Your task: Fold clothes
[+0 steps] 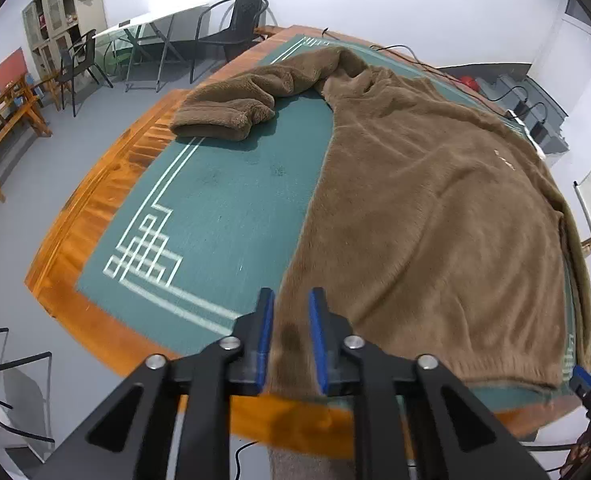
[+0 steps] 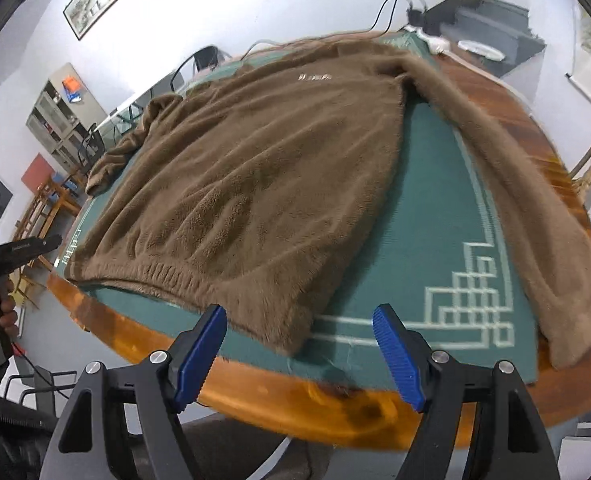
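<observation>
A brown fleece sweater (image 1: 435,208) lies spread flat on a green mat (image 1: 223,192) on a wooden table. Its left sleeve (image 1: 231,108) is bunched at the far left of the mat. In the right wrist view the sweater (image 2: 247,184) fills the mat, and its right sleeve (image 2: 535,216) runs down the right side onto the wood. My left gripper (image 1: 291,300) hovers over the sweater's near left hem corner, jaws narrowly apart with fabric between them. My right gripper (image 2: 299,316) is wide open just before the near right hem corner.
The table's wooden rim (image 2: 255,396) runs along the near edge. Cables (image 1: 415,56) and a power strip (image 2: 435,40) lie at the table's far side. Black chairs (image 1: 231,28), a glass table and a cabinet (image 1: 55,28) stand beyond.
</observation>
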